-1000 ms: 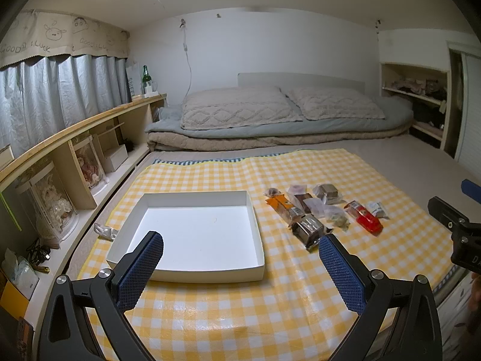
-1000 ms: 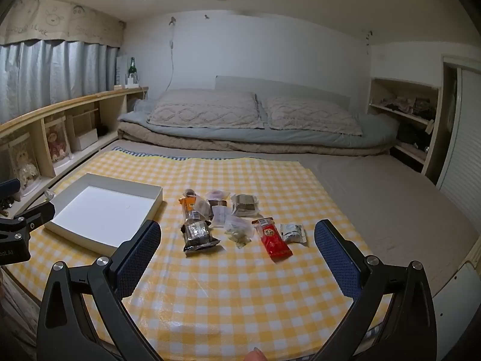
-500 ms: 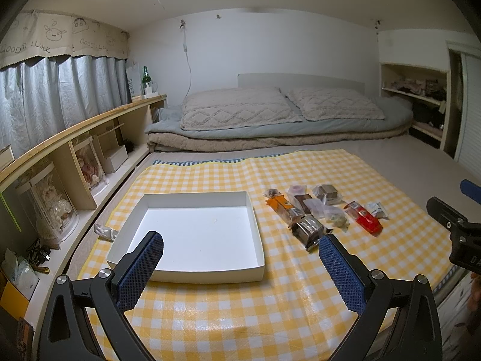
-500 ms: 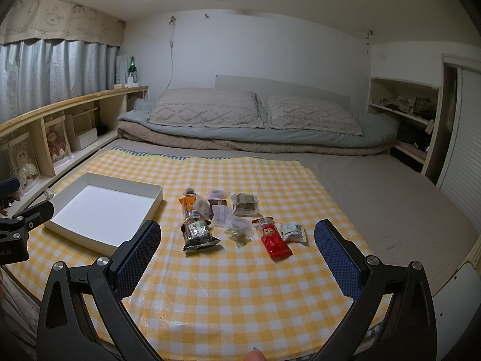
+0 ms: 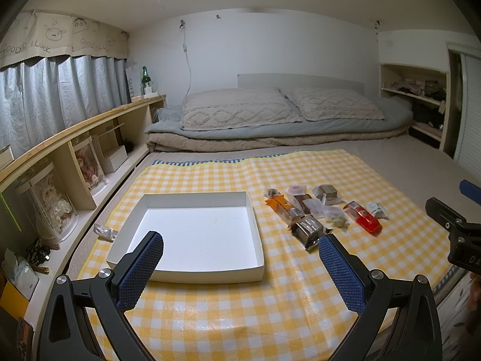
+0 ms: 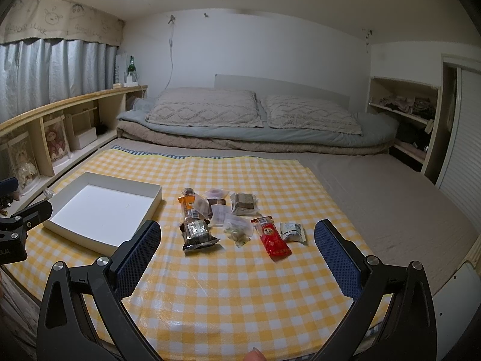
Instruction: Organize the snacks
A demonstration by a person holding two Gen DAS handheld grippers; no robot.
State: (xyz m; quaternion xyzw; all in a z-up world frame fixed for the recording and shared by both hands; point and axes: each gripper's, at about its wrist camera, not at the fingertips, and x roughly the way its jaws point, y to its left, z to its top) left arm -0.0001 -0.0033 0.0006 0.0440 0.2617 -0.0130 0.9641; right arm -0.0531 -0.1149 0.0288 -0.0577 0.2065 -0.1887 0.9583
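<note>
White and flat, the box [image 5: 192, 234] sits on the left of the yellow checked cloth [image 5: 270, 300] with nothing inside. Just to its right lie the snacks [image 6: 234, 219] in a small bunch, with a red packet [image 6: 272, 237] near the right end. The left gripper [image 5: 240, 267] and right gripper [image 6: 237, 258] both hang spread wide, holding nothing.

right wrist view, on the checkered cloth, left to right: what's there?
white box → orange packet → olive-brown block packet → red packet → small grey-white packet. The clear packets in the middle overlap, so they are left out.
</note>
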